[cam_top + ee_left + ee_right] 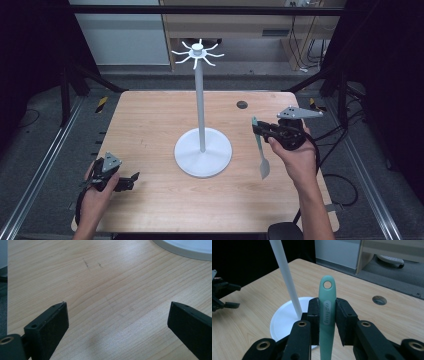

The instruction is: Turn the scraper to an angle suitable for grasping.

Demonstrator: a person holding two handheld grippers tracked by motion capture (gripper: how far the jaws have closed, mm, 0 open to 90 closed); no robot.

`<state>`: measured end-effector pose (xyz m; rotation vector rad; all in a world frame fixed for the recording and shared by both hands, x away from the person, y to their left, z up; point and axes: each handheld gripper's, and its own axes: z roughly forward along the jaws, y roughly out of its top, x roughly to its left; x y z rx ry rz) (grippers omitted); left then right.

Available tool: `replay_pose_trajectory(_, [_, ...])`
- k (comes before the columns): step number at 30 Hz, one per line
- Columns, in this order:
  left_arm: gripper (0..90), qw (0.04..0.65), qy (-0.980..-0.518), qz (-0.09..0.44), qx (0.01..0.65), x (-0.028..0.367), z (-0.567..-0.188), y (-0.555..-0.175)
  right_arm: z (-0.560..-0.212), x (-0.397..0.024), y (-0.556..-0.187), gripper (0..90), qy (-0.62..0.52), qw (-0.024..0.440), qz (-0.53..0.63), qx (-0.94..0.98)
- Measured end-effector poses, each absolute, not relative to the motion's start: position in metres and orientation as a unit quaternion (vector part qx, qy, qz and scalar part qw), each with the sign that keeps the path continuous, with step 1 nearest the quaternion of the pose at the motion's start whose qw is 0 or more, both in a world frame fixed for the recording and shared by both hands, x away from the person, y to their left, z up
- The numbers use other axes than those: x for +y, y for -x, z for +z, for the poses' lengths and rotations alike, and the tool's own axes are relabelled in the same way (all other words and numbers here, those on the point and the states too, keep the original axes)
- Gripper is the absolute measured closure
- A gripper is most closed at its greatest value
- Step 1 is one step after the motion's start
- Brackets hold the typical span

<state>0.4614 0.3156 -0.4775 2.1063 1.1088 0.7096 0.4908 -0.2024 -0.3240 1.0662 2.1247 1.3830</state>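
spatula [327, 315], mint green, is sitting clamped by its handle in my right hand-held gripper [327, 305], raised off the bench [150, 130] to the right of the white hook stand [201, 107]. i'm keeping the blade hanging down and the handle's hole end on top, which i judge is so the hole can be going onto one of the curved hooks [198, 53] at the head of the pole. my left hand-held gripper [115, 315] is resting open and empty near the bench's front-left corner, waiting out of the way.

the high view is giving me the full stand, its hooks well above the spatula, and the blade below the jaws. the right gripper view is showing the hole in the handle tip and the pads pressing both sides of the handle. the left gripper view is offering bare wood between its jaws and an edge of the stand's round base [185, 248].
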Motion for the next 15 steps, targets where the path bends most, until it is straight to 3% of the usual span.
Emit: replay_pose_trajectory(15, [3.1,0.325,-0.803,0.269,0.421,0.316,-0.477,-0.462,-0.293,-0.185,-0.485,74.5,-0.365,0.215,0.531,0.734])
